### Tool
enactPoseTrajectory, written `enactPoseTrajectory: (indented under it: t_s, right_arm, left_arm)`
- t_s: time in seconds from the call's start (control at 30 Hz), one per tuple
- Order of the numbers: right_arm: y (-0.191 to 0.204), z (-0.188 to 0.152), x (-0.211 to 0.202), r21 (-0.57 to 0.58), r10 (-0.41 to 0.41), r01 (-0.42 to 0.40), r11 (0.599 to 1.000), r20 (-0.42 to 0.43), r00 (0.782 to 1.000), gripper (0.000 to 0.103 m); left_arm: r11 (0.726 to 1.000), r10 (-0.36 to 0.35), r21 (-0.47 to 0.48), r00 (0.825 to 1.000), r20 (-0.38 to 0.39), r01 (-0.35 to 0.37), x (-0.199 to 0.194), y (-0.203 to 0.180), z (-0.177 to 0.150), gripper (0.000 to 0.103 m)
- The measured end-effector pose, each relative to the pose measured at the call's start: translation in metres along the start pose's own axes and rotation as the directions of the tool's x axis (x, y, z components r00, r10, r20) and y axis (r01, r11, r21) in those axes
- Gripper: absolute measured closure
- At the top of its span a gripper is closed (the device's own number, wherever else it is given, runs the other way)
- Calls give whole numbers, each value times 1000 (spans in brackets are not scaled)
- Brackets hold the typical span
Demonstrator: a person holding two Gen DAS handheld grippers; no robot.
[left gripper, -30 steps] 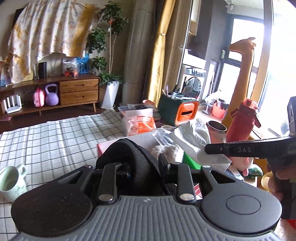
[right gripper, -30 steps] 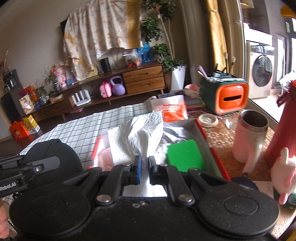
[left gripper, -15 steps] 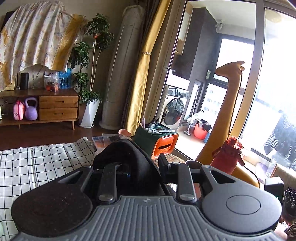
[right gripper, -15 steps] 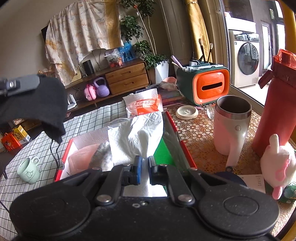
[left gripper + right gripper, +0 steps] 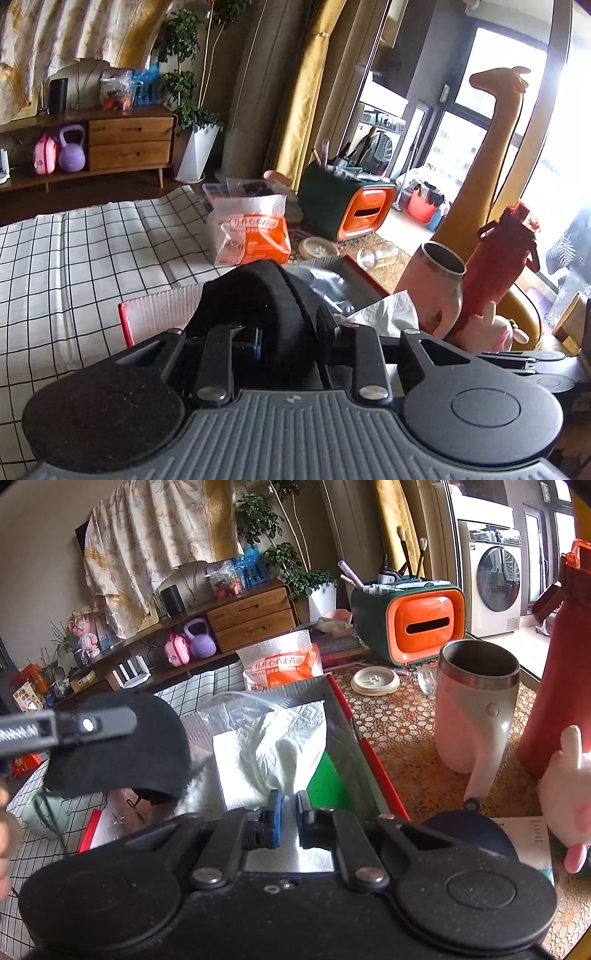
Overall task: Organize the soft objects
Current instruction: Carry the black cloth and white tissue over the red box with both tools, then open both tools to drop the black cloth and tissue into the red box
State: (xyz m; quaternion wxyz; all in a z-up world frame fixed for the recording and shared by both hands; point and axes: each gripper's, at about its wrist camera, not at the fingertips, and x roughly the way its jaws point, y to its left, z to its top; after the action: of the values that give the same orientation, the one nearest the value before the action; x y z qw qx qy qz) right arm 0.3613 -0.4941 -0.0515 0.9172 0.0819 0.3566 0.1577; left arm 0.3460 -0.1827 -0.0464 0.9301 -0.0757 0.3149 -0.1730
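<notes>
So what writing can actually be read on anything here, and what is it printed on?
"开开心心大药房": red characters on the white and orange pharmacy bag behind the red tray.
Smaller print lower on that bag: too blurred to read.
Paper sheet by the pink plush toy: faint marks, too small to read.
Boxes on the floor at far left: illegible.
Nothing else readable.

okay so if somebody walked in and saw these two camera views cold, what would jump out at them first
Probably the black cloth clamped in the left hand-held gripper, hanging over the near end of the red-rimmed tray. Next, the white paper towel crumpled in that tray just ahead of the right hand-held gripper, whose blue pads are nearly together with nothing between them. On the patterned tabletop to the right stand a pink steel-rimmed mug and a red bottle.
</notes>
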Motion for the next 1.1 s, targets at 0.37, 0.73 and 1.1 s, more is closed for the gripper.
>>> enactPoseTrajectory:
  t_s: [0.37,0.73,1.1]
  right_arm:
    - [-1,0,18,13,-24,24,1000,-2,1000,88]
    - [0,-3,9,27,-40,40,999,14,999,67]
    - [14,-3,-13,-7,-32,32,999,47,998,44]
  left_arm:
    - [998,54,48,993,-104,-49,27,9,-19,76]
    - [996,74,60,991,-114,-67,23,11,-22,37]
    - [993,83,95,995,-60,-77,-14,2,-22,27]
